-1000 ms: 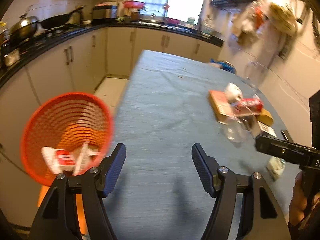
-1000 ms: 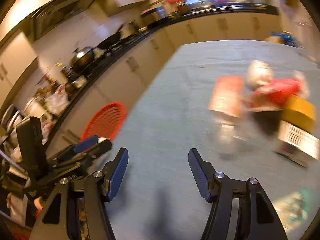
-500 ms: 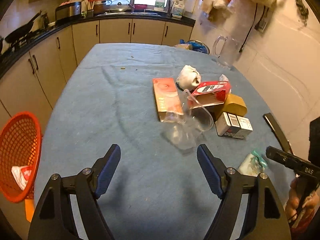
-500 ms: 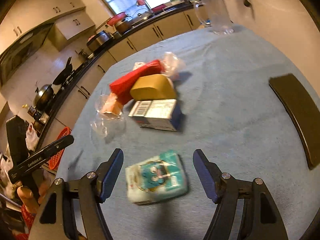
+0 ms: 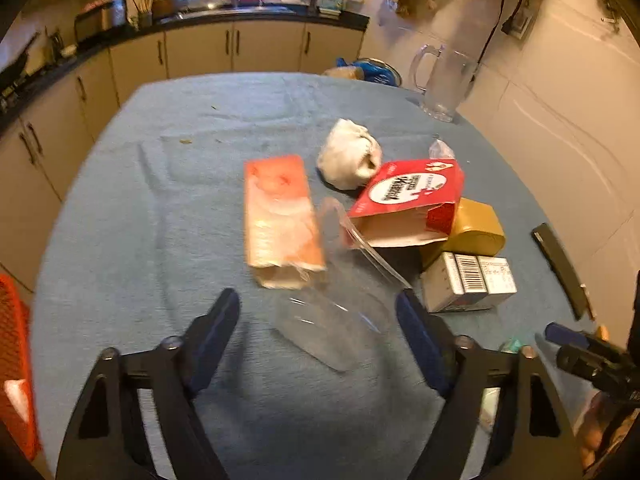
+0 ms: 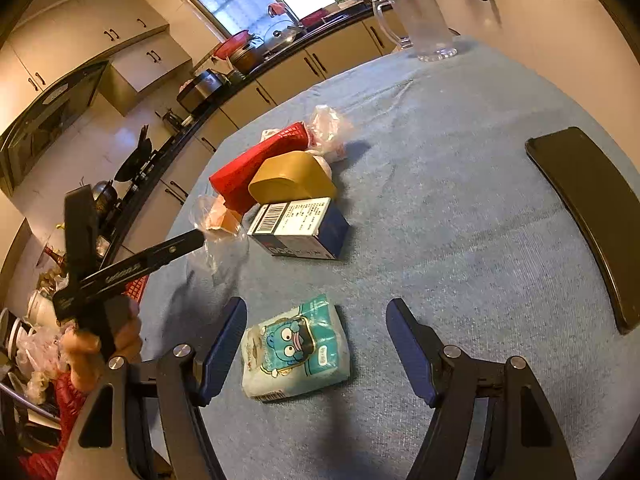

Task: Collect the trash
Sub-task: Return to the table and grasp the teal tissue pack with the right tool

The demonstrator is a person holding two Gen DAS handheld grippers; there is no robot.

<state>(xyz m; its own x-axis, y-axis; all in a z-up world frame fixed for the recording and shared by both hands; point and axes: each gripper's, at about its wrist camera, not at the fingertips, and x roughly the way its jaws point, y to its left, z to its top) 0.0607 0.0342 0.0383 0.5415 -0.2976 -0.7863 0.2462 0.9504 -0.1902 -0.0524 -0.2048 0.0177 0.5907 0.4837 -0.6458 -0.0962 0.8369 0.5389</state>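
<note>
**Each tong framed its own piece of trash**

The right gripper [image 6: 316, 344] stood open and empty, the teal tissue pack [image 6: 296, 354] lying on the table [image 6: 460, 208] between its jaws, long axis toward one o'clock, untouched. The left gripper [image 5: 318, 334], jaws just closing yet gripping nothing, pitched steeply down over the clear plastic cup [image 5: 340, 320], tipped toward eleven o'clock. The red basket [image 5: 14, 380] sat at nine o'clock.

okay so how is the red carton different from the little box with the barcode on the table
The red carton is bigger and mostly red with a white oval label; the barcode box is smaller, white on top with dark blue sides.
The red carton lies torn open at one end, leaning on the tan container; the barcode box looks closed and sits flat on the blue tablecloth.
Both are cardboard packaging lying in the same pile.
</note>
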